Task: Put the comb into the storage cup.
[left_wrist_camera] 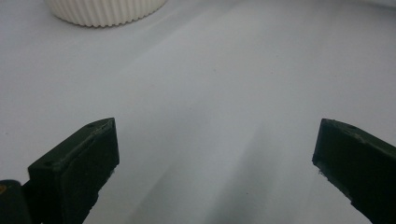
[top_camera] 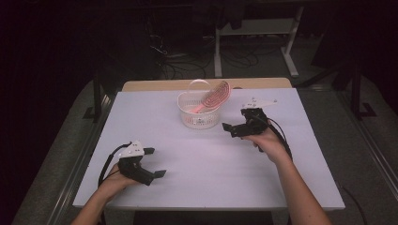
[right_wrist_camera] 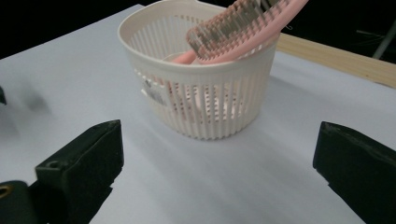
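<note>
- Right now the pink brush (top_camera: 215, 96) leans in the white basket (top_camera: 199, 118), mid-tabletop (top_camera: 211, 164) (far side).
- Right tool (top_camera: 228, 130) just beside basket, jaws wide, empty.
- Left tool (top_camera: 155, 162) well apart, near front-left, wide too.

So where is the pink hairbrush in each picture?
High view: the hairbrush leans in the white basket, upper middle.
Left gripper view: no brush; just the basket's ribbed bottom, top left.
Right gripper view: the brush sticks out at the top.
Shared landmark: the basket.
</note>
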The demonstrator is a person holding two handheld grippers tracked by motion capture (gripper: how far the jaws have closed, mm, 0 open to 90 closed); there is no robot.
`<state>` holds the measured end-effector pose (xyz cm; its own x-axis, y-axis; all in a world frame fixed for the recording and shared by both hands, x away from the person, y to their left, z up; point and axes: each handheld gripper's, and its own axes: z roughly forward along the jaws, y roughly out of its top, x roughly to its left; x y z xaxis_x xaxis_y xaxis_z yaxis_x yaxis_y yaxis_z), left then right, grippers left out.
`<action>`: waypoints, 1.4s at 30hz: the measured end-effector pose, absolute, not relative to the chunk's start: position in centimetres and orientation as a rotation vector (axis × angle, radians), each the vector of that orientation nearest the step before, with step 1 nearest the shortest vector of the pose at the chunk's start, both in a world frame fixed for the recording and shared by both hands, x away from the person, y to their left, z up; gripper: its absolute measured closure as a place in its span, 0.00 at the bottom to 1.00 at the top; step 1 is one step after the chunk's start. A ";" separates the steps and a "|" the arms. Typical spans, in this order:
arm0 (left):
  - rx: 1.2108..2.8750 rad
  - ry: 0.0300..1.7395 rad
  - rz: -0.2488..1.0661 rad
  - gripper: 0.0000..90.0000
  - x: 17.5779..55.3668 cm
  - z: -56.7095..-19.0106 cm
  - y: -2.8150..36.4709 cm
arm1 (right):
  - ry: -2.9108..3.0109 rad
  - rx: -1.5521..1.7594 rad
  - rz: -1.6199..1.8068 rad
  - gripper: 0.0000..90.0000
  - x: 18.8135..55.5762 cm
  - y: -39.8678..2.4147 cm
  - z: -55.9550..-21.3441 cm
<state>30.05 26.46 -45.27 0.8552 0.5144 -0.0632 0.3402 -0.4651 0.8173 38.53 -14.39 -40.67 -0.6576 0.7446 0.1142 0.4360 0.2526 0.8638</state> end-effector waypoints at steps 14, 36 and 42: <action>2.097 0.619 0.246 0.00 30.0 -45.1 26.7 | 2.279 1.058 1.311 0.02 35.9 -14.4 -42.8; 2.087 0.619 0.252 0.00 30.0 -45.0 26.8 | 2.284 1.059 1.302 0.01 32.4 -15.8 -43.8; 2.084 0.622 0.252 0.00 30.0 -45.0 26.8 | 2.290 1.050 1.320 0.00 31.4 -16.3 -44.0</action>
<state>29.98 26.83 -44.95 0.8516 0.5209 -0.0582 0.3332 -0.4521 0.8274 31.43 -16.30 -43.99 -0.6896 0.7174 0.0992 0.4455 0.3123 0.8390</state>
